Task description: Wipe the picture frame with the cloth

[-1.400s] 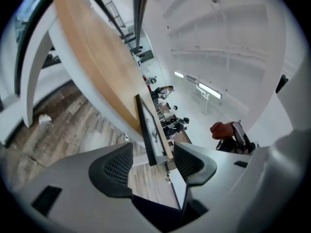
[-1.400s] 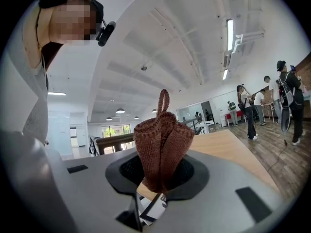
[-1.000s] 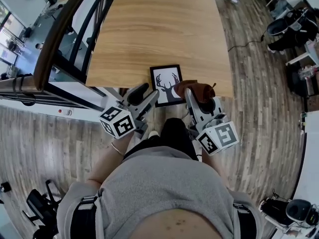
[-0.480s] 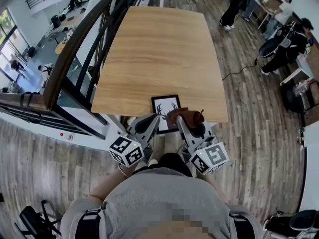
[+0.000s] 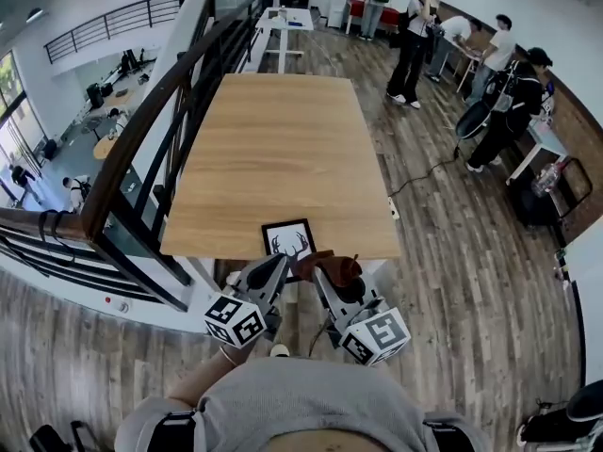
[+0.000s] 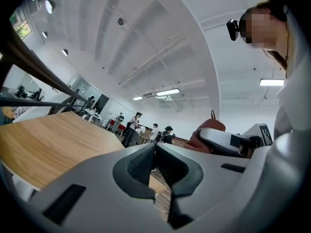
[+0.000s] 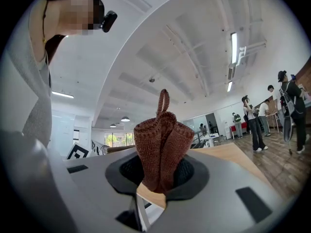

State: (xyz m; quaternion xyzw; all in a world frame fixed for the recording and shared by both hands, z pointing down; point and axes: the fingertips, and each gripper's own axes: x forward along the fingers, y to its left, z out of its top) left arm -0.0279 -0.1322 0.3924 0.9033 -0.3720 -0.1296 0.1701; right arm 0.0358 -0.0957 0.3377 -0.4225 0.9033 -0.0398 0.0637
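The black picture frame with a deer print lies flat at the near edge of the wooden table. My right gripper is shut on a bunched brown knitted cloth, held just off the table's near edge beside the frame's right corner. In the right gripper view the cloth stands up between the jaws. My left gripper hovers at the frame's near left corner. In the left gripper view it is shut, with nothing between the pads.
A dark railing runs along the table's left side over a drop to a lower floor. Several people stand at the far right near chairs and desks. A cable lies on the wooden floor to the right.
Both grippers have pulled back from the frame toward the person and risen. The cloth has come off the frame's right edge. The left jaws have closed. The head view has tilted up.
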